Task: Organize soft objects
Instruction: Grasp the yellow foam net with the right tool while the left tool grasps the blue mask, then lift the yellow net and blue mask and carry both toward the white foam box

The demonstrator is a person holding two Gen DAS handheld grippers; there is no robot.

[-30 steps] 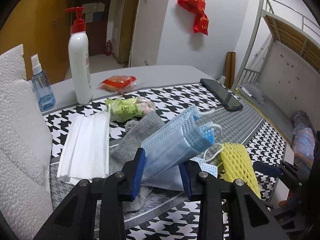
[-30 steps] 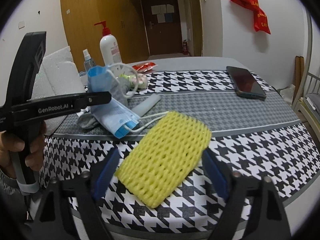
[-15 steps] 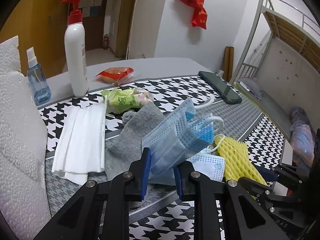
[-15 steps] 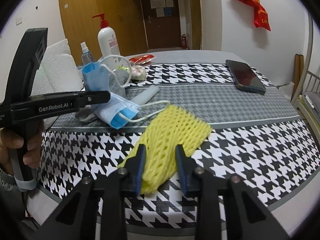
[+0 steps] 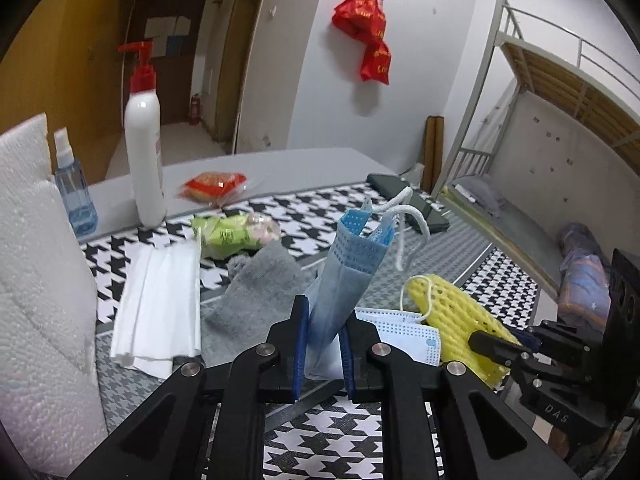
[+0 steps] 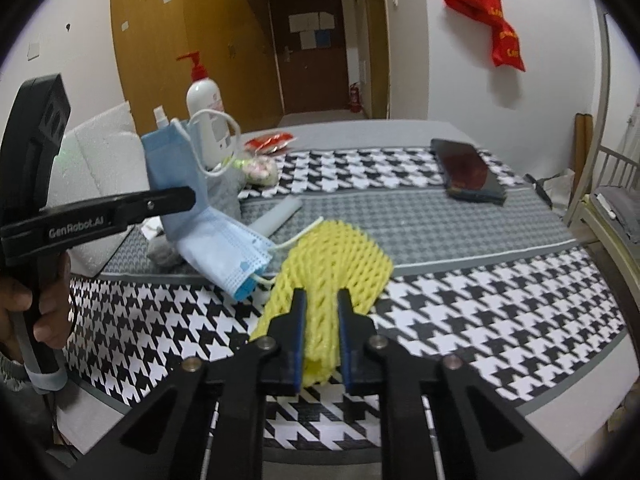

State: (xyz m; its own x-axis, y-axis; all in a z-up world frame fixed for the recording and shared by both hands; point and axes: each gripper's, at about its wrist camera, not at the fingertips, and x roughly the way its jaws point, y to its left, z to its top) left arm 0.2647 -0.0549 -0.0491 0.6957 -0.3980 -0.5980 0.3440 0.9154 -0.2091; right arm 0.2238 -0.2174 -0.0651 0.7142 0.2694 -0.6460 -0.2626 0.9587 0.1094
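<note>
Houndstooth cloth covers the desk (image 6: 500, 292) in this dorm room, with a bunk frame off to one side and a red bag hanging on the wall. My left gripper (image 5: 323, 344) is clamped on a blue face mask (image 5: 344, 272), pinched near one short end so the rest stands up folded and limp, its white ear loops dangling from the top; in the right wrist view the same mask (image 6: 176, 168) rises above the finger that holds it. A second mask (image 6: 228, 256) lies flat on the grey band of the cloth near the desk's front edge, just beside the yellow foam net (image 6: 336, 264). My right gripper (image 6: 322, 332) is closed on the near end of that net, which buckles between the pads while its far end rests on the cloth. I judge both things to be almost weightless and very floppy: the mask will fold wherever I pinch it, so a hold across the pleated body is safer than one on a loop, which would slip or stretch. The net is springy and crushes easily, so a light grip near an end, as now, should do. Towards the far left corner lie a grey sock (image 5: 256, 292) and a stack of white tissues (image 5: 160, 300), equally soft.
</note>
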